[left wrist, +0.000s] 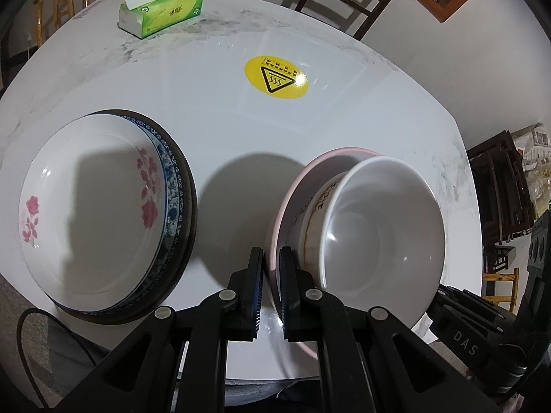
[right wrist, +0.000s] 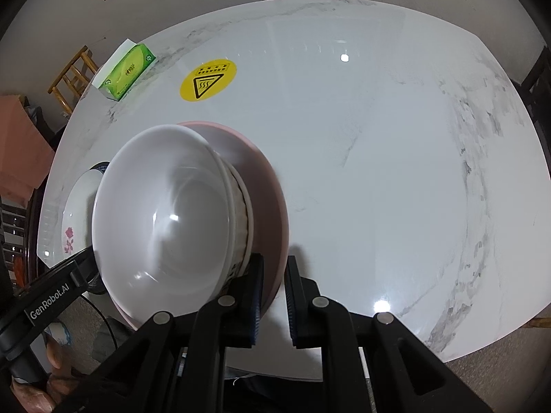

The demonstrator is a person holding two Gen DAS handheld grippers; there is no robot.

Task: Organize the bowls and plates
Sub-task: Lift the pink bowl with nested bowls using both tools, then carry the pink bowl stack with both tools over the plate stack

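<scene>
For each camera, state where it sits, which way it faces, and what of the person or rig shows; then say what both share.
Left wrist: rides the left tool, looking steeply down; its fingers clamp the pink plate rim on its left; flowered plate stack alongside; right tool's body at right.
Right wrist: rides the right tool, also steeply down, clamping the plate's opposite rim; a hand shows lower left.
Shared: white bowl, yellow sticker, tissue box, marble table.

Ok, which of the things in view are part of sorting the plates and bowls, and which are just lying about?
Part of the job:
- pink bowl, both grippers clamped on its rim
- white bowl nested inside it
- floral plate
- blue-patterned plate beneath it

Just lying about:
- green tissue box
- yellow warning sticker on the table
</scene>
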